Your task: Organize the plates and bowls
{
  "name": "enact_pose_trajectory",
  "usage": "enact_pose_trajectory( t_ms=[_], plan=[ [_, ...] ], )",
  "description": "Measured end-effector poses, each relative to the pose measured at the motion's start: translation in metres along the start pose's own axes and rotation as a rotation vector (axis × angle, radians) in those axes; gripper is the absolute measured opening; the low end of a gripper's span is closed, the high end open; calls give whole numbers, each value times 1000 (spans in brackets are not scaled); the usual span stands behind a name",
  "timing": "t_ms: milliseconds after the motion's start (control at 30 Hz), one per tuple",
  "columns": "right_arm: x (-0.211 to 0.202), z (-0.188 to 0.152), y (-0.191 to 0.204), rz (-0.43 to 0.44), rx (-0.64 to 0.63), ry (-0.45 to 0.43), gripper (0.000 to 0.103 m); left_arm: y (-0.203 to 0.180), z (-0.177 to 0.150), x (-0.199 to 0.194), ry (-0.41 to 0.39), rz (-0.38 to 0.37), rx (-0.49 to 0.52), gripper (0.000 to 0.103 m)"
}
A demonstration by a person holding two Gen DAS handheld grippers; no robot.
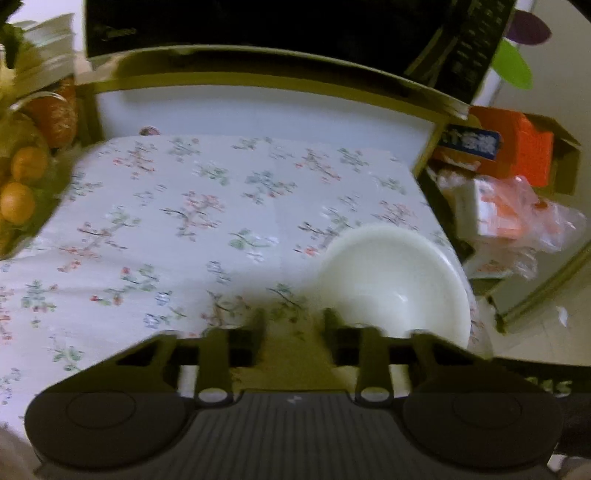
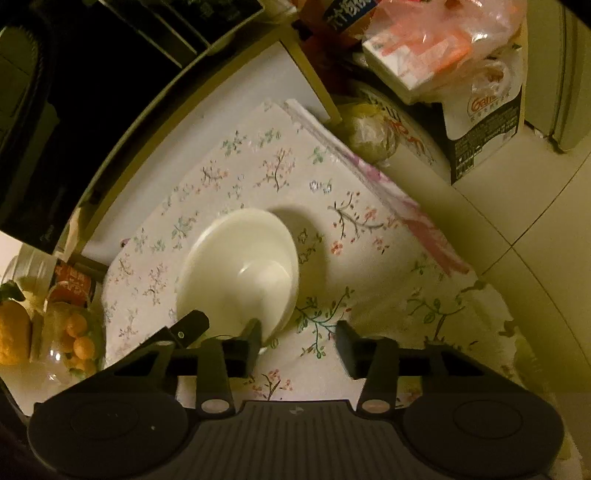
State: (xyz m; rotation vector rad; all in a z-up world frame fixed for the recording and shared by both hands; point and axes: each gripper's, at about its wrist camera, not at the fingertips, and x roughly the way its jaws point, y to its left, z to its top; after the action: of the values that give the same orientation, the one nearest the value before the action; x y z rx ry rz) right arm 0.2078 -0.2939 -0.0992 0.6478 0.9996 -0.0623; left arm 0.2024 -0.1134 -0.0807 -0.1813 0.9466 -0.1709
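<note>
A white bowl (image 1: 395,280) sits on the floral tablecloth (image 1: 192,229) near the table's right edge. In the right wrist view it looks like a stack of nested white bowls (image 2: 240,269). My left gripper (image 1: 293,325) is open and empty, just left of the bowl, its right finger by the rim. My right gripper (image 2: 299,339) is open and empty above the cloth (image 2: 332,236), to the right of the bowls, its left finger over their near rim. The left gripper's finger (image 2: 188,325) shows at the bowls' left.
A glass bowl of orange fruit (image 1: 18,184) stands at the table's left; it also shows in the right wrist view (image 2: 74,339). A dark appliance (image 1: 258,29) is behind the table. Boxes and plastic bags (image 1: 498,192) crowd the right side. Tiled floor (image 2: 517,221) lies beyond the edge.
</note>
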Motion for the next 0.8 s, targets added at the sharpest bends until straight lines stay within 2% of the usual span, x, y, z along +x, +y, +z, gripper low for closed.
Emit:
enact_pose_trajectory(
  t_ms=[67, 133, 267, 633, 800],
  plan=[
    [3, -3, 1, 7, 0, 11, 17, -2, -1, -3, 0, 1, 3, 11],
    [3, -5, 6, 10, -7, 16, 10, -5, -1, -8, -16, 20, 27, 10],
    [-10, -4, 14, 25, -38, -16, 10, 0, 0, -20, -34, 20, 20, 8],
    [-36, -10, 28, 80, -77, -37, 9, 2, 1, -54, -98, 44, 21, 8],
    [-44, -15, 39, 104, -116, -35, 10, 0, -3, -72, -135, 101, 52, 8]
  ],
)
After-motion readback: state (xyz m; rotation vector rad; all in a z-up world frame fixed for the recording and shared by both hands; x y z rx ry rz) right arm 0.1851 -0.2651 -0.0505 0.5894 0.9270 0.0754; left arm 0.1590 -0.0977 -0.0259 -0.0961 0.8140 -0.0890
